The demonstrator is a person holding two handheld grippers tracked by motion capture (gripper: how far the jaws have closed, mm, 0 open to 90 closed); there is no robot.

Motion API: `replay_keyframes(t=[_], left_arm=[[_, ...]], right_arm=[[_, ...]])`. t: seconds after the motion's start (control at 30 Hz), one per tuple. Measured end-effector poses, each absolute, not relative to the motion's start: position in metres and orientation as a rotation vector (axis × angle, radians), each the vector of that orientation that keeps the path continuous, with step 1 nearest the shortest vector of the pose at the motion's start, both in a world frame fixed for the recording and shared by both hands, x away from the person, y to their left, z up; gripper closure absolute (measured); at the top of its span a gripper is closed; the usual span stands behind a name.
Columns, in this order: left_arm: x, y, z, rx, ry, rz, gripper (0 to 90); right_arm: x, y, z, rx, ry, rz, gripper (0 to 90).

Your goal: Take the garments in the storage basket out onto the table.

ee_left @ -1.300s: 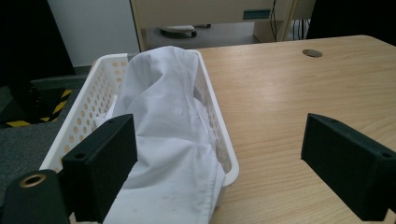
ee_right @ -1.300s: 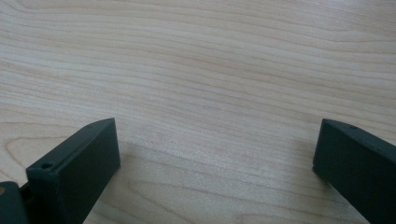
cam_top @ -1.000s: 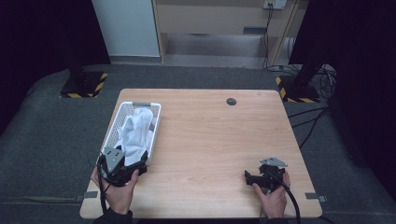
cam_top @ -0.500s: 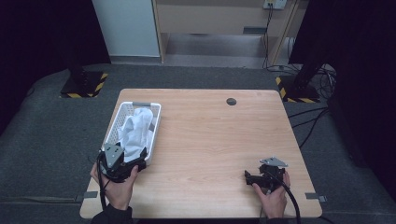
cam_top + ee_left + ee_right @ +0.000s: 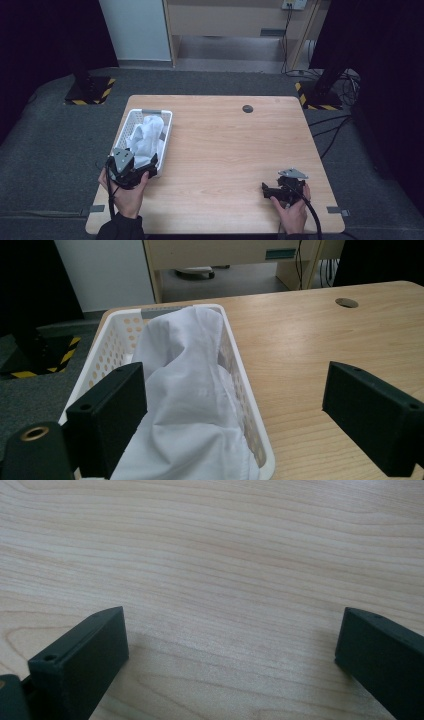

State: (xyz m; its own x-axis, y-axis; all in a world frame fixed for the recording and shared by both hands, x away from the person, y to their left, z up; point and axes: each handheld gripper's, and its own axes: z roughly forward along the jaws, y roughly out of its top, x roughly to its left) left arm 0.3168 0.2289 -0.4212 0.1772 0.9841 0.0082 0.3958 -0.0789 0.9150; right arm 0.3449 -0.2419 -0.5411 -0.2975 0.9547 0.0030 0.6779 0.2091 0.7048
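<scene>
Fingers: left gripper (image 5: 235, 415) wide open, empty, at cloth (image 5: 185, 405); we risk snagging the basket (image 5: 250, 440) wall.

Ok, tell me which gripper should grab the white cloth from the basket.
Left. The left gripper is open at the near end of the basket, its jaws either side of the white cloth. The right gripper sits open across the table, far off.

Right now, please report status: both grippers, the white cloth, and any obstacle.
Left gripper open, at near end of basket. Right gripper open, low over bare table. White cloth heaped in basket, not gripped. Basket wall between the left jaws.
</scene>
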Motion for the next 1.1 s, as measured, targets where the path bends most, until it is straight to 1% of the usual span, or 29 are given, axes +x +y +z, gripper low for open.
replay_keyframes(t=[1.1], left_arm=[[0.350,0.236,-0.421,1.617,1.381,0.908,10.3]], right_arm=[[0.345,-0.242,-0.541,1.513,2.053,0.849,0.6]])
